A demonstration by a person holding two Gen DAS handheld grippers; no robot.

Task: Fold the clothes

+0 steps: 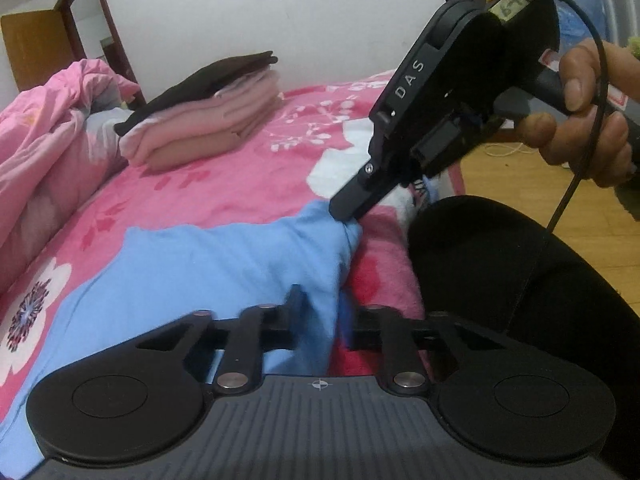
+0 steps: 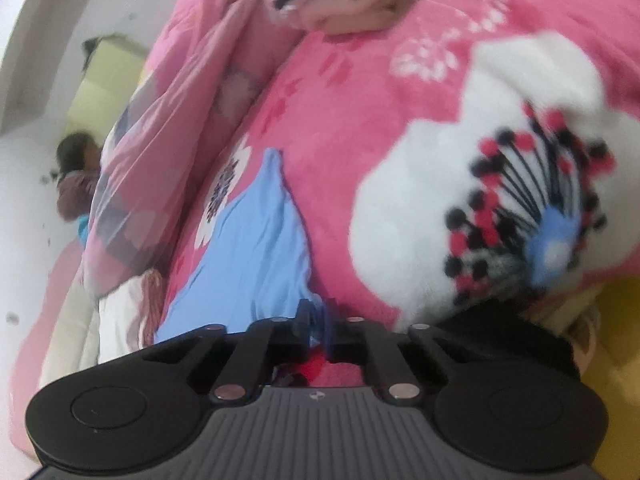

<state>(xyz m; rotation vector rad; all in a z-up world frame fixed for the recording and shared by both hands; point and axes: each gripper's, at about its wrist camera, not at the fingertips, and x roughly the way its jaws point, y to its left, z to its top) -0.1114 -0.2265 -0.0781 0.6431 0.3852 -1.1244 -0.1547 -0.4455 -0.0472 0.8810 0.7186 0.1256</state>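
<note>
Pink floral bed blanket [image 1: 208, 184], folded stack [image 1: 200, 120] at 11 o'clock. Light-blue garment [image 1: 200, 264] at 6 o'clock, pinched by left gripper [image 1: 324, 316] and right gripper [image 2: 318, 328], both clamped on one edge. Grasp step done; next, lift together and fold over evenly.

Light blue garment [image 1: 200, 264] spread mostly flat on pink flowered blanket, near bed's front edge. Near edge gathered and bunched at two spots, cloth pulled into ridges there. Far end tapers to narrow point [image 2: 272, 160] in right wrist view. Stack of folded clothes [image 1: 204, 120], pink pieces with dark one on top, farther back, well apart.
</note>
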